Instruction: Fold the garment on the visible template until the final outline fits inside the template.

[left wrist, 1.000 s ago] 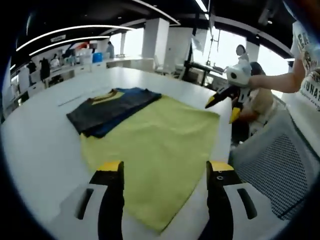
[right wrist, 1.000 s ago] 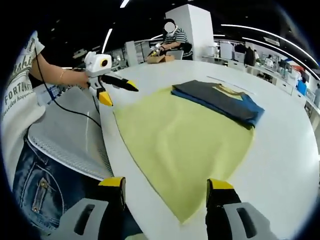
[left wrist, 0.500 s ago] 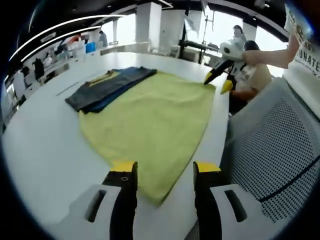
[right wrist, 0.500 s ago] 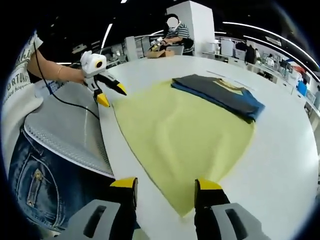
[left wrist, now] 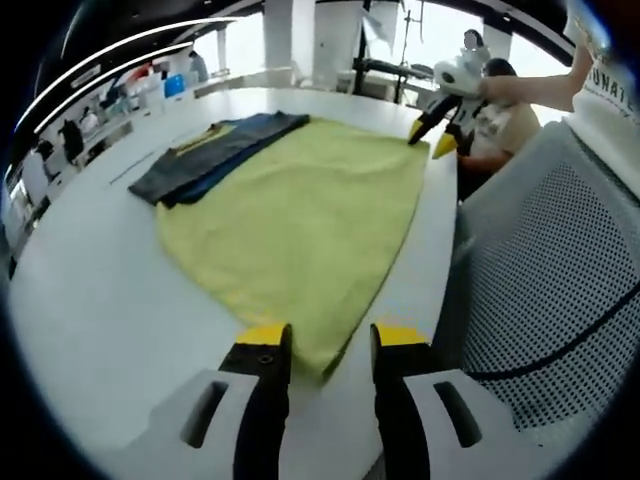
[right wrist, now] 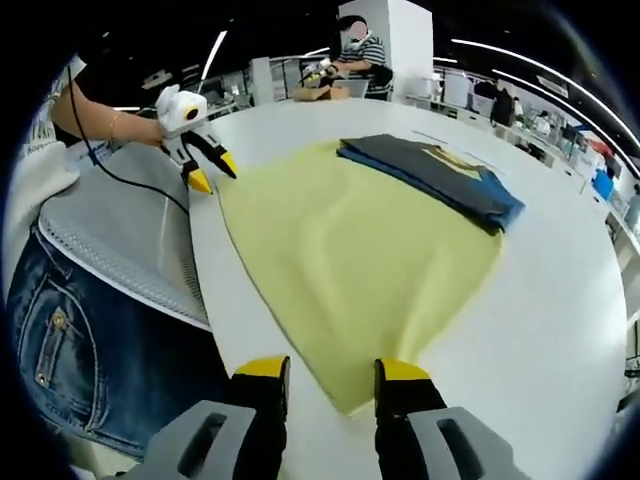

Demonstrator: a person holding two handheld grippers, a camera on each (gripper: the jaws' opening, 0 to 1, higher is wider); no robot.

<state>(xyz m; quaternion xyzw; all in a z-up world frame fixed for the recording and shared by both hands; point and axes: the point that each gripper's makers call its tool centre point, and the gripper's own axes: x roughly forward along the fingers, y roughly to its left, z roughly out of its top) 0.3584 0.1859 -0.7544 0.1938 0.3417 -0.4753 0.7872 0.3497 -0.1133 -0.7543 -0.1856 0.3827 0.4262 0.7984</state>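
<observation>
A big white table (left wrist: 90, 280) stands in a wide, bright room with desks and people far at the back. On it lies a yellow cloth (left wrist: 300, 215), spread flat. A dark blue garment (left wrist: 215, 150) with a yellow collar lies folded at the far end of it, partly on the cloth.

The left gripper (left wrist: 322, 345) has its jaws a little apart, with the near corner of the yellow cloth between them. The right gripper (right wrist: 330, 375) does the same at the other near corner. I cannot tell if the jaws touch the cloth yet.

To do this well, I think both should pinch their corners at the same time and lift evenly.

The table's near edge is cut off behind a mesh chair back (left wrist: 530, 290).
</observation>
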